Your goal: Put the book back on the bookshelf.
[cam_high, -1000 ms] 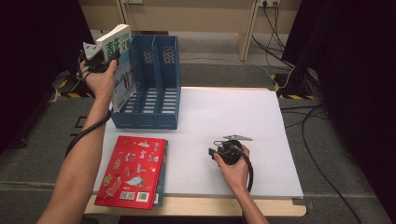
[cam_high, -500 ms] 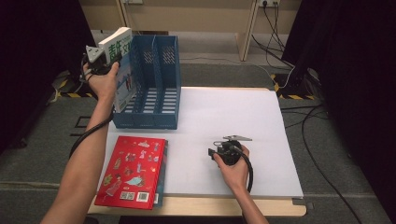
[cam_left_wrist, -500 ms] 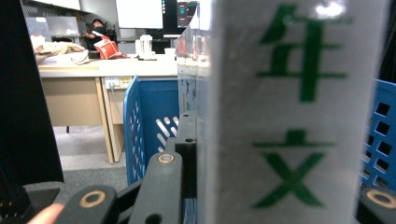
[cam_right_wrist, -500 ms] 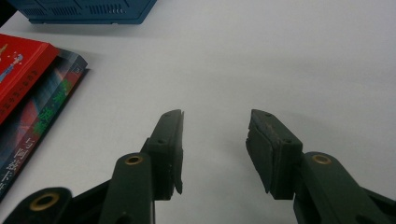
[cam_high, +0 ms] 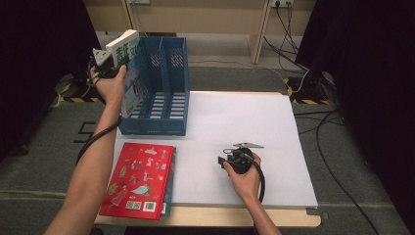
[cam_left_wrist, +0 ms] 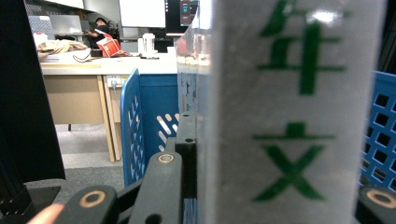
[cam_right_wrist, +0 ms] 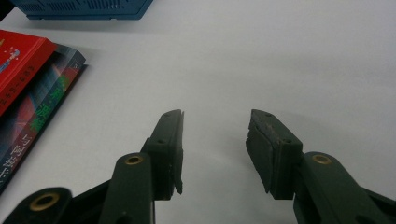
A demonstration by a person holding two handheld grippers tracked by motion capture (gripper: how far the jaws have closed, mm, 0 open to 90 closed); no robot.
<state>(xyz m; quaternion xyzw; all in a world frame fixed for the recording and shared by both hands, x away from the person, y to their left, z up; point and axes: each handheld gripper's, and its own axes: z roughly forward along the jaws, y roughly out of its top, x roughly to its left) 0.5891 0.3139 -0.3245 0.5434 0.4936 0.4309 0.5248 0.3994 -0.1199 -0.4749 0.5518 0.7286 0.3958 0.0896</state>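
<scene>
My left gripper is shut on a white book with green characters, held upright at the left wall of the blue file rack. In the left gripper view the book's spine stands close between the jaws, with the rack's blue dividers behind it. My right gripper rests low on the white table sheet, and in the right gripper view it is open with nothing between its fingers. A red book lies flat at the front left on top of a darker book.
The rack has two slots open at the top and stands at the table's back left. The wooden table edge runs along the front. Cables lie on the floor behind the table. Dark curtains hang at both sides.
My left hand has carried the white book slightly right and down toward the rack's left slot. The right gripper has stayed where it was, open.
</scene>
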